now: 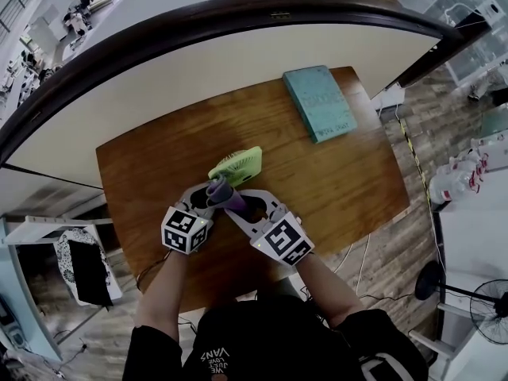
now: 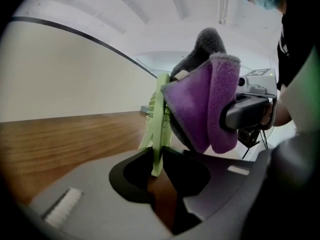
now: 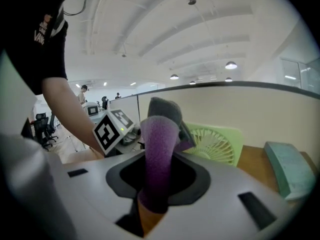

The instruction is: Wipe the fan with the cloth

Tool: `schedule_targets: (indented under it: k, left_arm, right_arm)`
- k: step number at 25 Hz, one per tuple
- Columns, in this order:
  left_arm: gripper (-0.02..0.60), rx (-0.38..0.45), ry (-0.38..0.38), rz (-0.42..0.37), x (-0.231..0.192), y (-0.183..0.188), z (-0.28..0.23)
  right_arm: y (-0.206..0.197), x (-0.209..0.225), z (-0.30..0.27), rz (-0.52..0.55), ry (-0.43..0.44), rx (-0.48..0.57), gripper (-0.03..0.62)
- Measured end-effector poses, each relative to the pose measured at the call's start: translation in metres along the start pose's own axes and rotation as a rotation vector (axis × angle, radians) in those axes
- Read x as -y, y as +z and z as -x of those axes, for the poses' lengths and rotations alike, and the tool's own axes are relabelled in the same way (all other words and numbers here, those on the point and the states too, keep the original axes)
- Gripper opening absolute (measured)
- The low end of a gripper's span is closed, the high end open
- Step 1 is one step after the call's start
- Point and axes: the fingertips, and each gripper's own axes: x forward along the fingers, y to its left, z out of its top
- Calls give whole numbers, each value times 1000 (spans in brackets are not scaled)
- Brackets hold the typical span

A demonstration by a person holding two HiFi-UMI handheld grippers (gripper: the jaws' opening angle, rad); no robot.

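Observation:
A light green small fan stands on its edge in the middle of the wooden table. My left gripper is shut on the fan's lower rim: in the left gripper view the thin green edge sits pinched between the jaws. My right gripper is shut on a purple and grey cloth, which rises folded out of its jaws. The cloth is pressed against the fan's grille on the near side. The cloth hides part of the grille.
A teal book lies at the table's far right corner. A cream partition with a dark curved rim runs along the table's far edge. A floor fan and cables stand off to the right of the table.

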Motion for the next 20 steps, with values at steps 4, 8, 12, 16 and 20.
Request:
schedule_targets:
  k: [4, 8, 12, 16, 20]
  left_arm:
    - [71, -2, -3, -18, 1, 0, -1]
    - [68, -7, -5, -18, 1, 1, -1]
    - [67, -12, -9, -22, 1, 0, 0]
    - [66, -17, -14, -22, 1, 0, 1]
    - [64, -18, -14, -22, 0, 0, 1]
  right_arm:
    - [-8, 6, -11, -95, 34, -55, 103]
    - [-13, 16, -14, -166, 37, -88, 103]
    - [-19, 30, -7, -205, 5, -101, 103]
    - [-26, 48, 3, -250, -45, -108, 103]
    - [-35, 74, 15, -296, -111, -107, 103]
